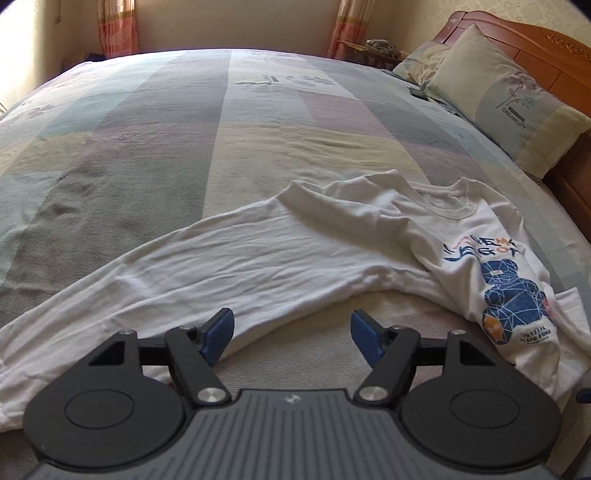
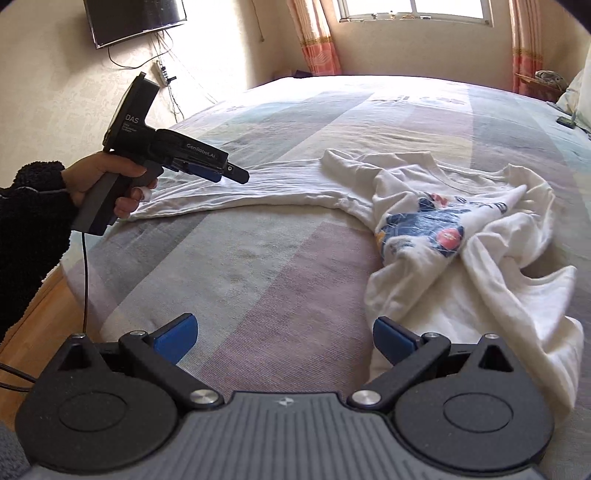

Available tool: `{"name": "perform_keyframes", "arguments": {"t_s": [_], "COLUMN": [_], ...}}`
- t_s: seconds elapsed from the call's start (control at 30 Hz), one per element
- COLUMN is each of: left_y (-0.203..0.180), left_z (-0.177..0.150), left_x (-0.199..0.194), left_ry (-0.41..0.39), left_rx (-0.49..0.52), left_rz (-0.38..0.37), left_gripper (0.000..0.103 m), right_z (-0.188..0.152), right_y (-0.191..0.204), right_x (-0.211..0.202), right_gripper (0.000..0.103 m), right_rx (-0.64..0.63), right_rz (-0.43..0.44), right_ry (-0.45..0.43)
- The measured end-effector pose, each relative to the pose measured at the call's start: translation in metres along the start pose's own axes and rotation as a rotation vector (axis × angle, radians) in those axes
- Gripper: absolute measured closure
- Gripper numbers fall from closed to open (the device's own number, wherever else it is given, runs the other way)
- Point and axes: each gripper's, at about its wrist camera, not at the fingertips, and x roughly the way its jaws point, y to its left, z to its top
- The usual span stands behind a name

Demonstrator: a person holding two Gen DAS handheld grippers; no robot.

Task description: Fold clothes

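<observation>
Nearest, the left gripper (image 1: 291,334) hovers with jaws spread over the hem edge of the white T-shirt (image 1: 280,254), and the right gripper (image 2: 286,338) is likewise spread, empty, the shirt's crumpled body at its 2 o'clock. The shirt sprawls unfolded across the patchwork bedspread (image 1: 147,129); pillows (image 1: 495,92) lie beyond at 1 o'clock.

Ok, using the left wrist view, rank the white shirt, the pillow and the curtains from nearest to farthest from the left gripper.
1. White shirt, lying just ahead of the open left gripper.
2. Pillow, far right, against the headboard.
3. Curtains, on the far wall beyond the bed.
</observation>
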Motion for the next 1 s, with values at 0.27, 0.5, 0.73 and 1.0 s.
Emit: {"name": "perform_keyframes", "arguments": {"t_s": [0.27, 0.5, 0.73, 1.0], "left_y": [-0.078, -0.108, -0.115, -0.132], "left_z": [-0.029, -0.064, -0.090, -0.104], "left_x": [0.020, 0.029, 0.015, 0.003], "left_ry": [0.012, 0.012, -0.011, -0.001], "left_rx": [-0.076, -0.142, -0.186, -0.182], "left_rz": [-0.069, -0.053, -0.052, -0.040], "left_gripper": [0.029, 0.029, 0.024, 0.023], "right_z": [-0.037, -0.069, -0.083, -0.094], "right_y": [-0.042, -0.079, -0.080, -0.060], "right_x": [-0.019, -0.025, -0.017, -0.014], "right_gripper": [0.000, 0.000, 0.000, 0.000], "right_rx": [0.102, 0.218, 0.229, 0.081], "right_rz": [-0.162, -0.249, -0.254, -0.313], "right_ry": [0.068, 0.131, 0.069, 0.061]}}
